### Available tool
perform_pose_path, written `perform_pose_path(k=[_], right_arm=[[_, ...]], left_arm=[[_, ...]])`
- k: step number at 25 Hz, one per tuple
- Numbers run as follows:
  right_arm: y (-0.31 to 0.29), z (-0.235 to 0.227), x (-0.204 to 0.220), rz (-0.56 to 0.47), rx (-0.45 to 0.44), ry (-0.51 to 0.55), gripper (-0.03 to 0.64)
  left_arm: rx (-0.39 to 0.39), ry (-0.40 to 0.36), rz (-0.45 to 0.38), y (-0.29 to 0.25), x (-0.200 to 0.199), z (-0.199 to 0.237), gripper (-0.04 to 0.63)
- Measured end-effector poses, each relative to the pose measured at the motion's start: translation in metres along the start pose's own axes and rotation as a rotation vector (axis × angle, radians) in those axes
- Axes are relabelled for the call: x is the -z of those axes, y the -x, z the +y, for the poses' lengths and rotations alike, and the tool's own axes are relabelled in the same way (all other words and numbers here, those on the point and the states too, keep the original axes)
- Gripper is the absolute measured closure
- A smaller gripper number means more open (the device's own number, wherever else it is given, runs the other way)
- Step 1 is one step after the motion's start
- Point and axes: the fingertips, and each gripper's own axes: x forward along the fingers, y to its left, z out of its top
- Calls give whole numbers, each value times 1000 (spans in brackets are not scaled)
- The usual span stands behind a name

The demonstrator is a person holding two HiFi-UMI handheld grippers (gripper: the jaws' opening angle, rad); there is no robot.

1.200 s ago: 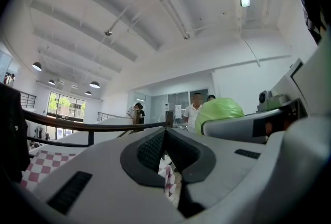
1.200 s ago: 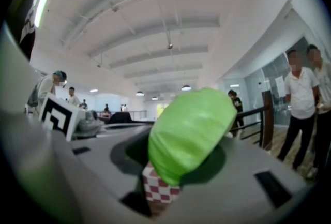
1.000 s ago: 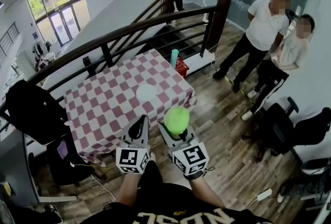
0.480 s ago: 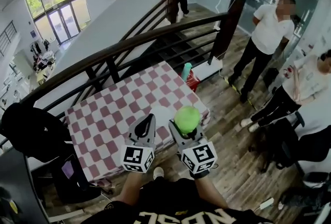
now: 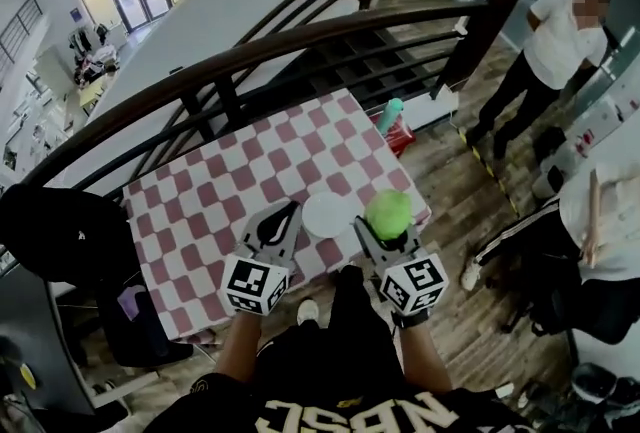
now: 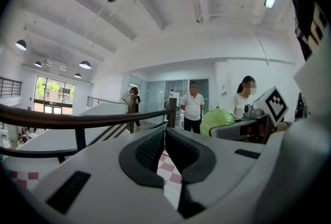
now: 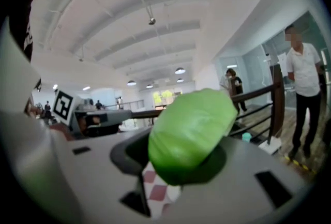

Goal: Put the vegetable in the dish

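Observation:
A round green vegetable (image 5: 388,213) sits clamped in my right gripper (image 5: 387,226), held over the near right edge of the checkered table (image 5: 220,191); up close the vegetable (image 7: 191,132) fills that gripper's view between the jaws. The white dish (image 5: 329,214) lies on the table just left of the vegetable, between the two grippers. My left gripper (image 5: 281,219) is shut and empty, hovering over the table's near edge left of the dish; its pads (image 6: 155,148) meet in the left gripper view, where the vegetable (image 6: 217,120) shows at the right.
A dark curved railing (image 5: 250,56) runs behind the table, with stairs beyond. A teal bottle (image 5: 389,115) and a red box (image 5: 405,134) stand off the table's far right corner. Black chairs (image 5: 60,231) sit at the left. People (image 5: 555,51) stand at the right on the wooden floor.
The view has swung toward the table: both grippers now hang over its near edge, and the dish has come to lie between them. The right gripper still holds the vegetable.

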Motion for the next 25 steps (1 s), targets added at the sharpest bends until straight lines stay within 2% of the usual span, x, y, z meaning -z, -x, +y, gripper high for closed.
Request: perform_pose_path(k=[8, 10, 12, 15, 19, 21, 22, 25], right_arm=[[-41, -74, 84, 207, -161, -110, 462], [-52, -82, 100, 218, -249, -210, 462], [-61, -83, 109, 197, -385, -371, 462], [-70, -81, 125, 185, -592, -536, 462], [-72, -66, 148, 277, -796, -580, 462], [-74, -54, 154, 317, -891, -597, 462], [-75, -47, 157, 333, -933, -608, 462], [-81, -28, 164, 367, -1024, -636, 462]], left_arm=[[41, -54, 172, -48, 58, 44, 574], [86, -72, 238, -62, 77, 49, 574], [184, -101, 335, -75, 102, 43, 561], [362, -200, 490, -82, 144, 27, 413], [596, -346, 640, -76, 189, 3, 247], [722, -398, 673, -75, 199, -10, 125], [761, -421, 670, -78, 202, -14, 101], [827, -470, 623, -92, 204, -23, 91]])
